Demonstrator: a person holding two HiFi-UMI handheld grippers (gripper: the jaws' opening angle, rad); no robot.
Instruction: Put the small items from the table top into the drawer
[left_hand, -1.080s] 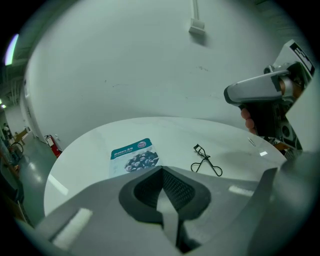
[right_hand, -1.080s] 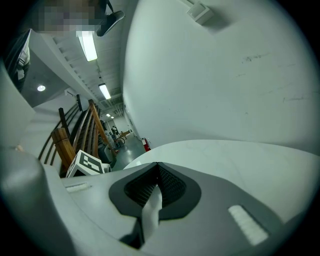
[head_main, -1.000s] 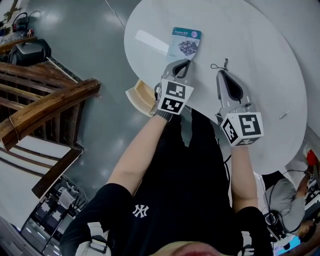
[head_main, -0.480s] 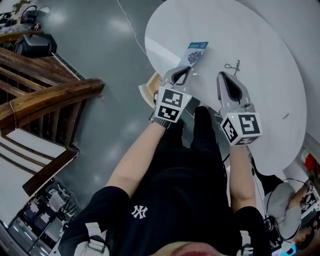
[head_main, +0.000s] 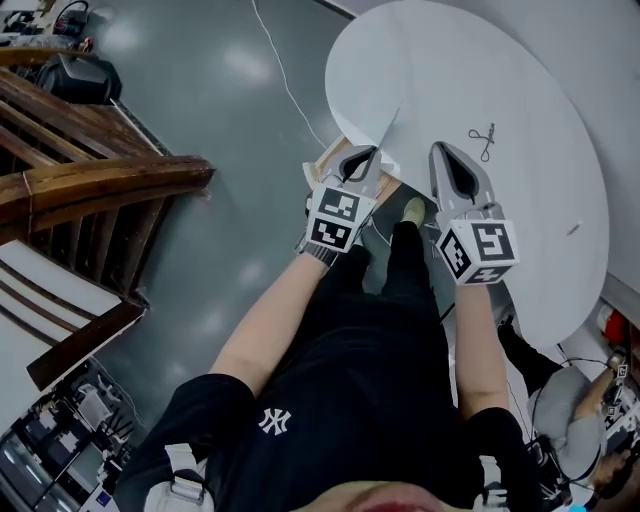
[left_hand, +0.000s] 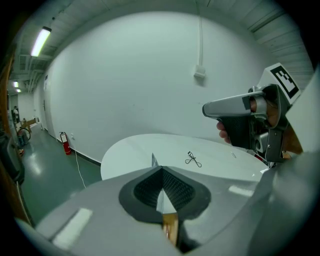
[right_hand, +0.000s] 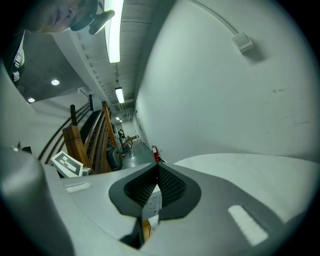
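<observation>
My left gripper (head_main: 362, 158) is shut on a thin card packet (head_main: 388, 130), which stands edge-on above the near rim of the round white table (head_main: 520, 90). Between the pads in the left gripper view, the packet (left_hand: 161, 202) is a narrow sliver. Just below it is the open wooden drawer (head_main: 322, 160). To the right, my right gripper (head_main: 445, 152) is shut over the table's near edge. A small printed white slip (right_hand: 151, 204) shows low between its pads; I cannot tell what it is. A black eyelash curler (head_main: 485, 140) lies on the table beyond that gripper.
A small pale item (head_main: 572, 230) lies near the table's right rim. A wooden stair railing (head_main: 90, 190) stands on the grey floor to the left. A cable (head_main: 290, 90) runs across the floor. The person's legs fill the space below the grippers.
The left gripper has drawn the packet off the table top toward the near edge, over the drawer, turning it edge-on. The right gripper stays shut; the curler has stayed on the table.
</observation>
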